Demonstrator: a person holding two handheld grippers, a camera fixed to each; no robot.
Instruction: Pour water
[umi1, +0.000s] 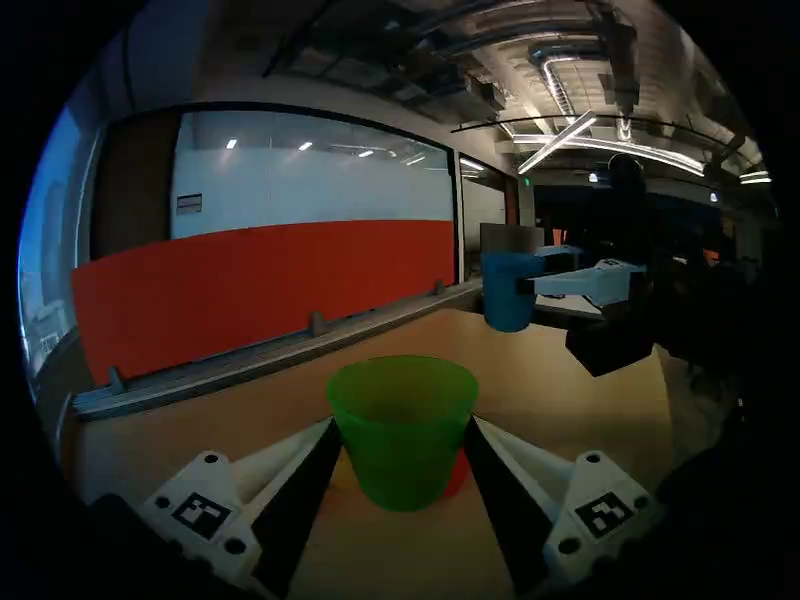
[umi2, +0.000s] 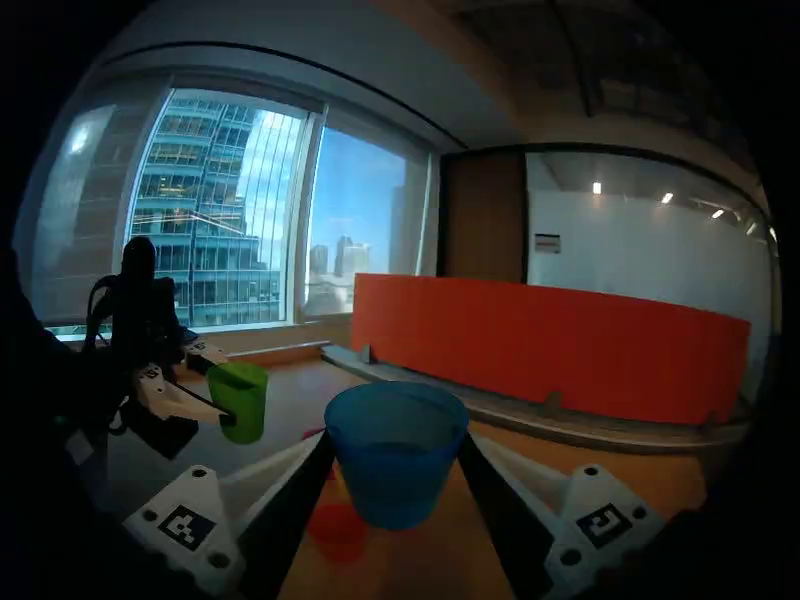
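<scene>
Now | left hand-held gripper (umi1: 403, 432) clasps green cup (umi1: 403, 450); right hand-held gripper (umi2: 396, 447) clasps blue cup (umi2: 396, 475)

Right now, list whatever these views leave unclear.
Contents of the green cup: left gripper view, its own wall hides the inside.
Water level in the blue cup: right gripper view, dim through its wall.
The red object: left gripper view, mostly behind the green cup.

We find the first cup (umi1: 403, 430) upright between the fingers of the left gripper (umi1: 403, 428), over the desk (umi1: 560, 390). Ahead and to the right, toward the desk's far edge, the second cup (umi2: 396, 465) stands between the fingers of the right gripper (umi2: 395, 445).
</scene>
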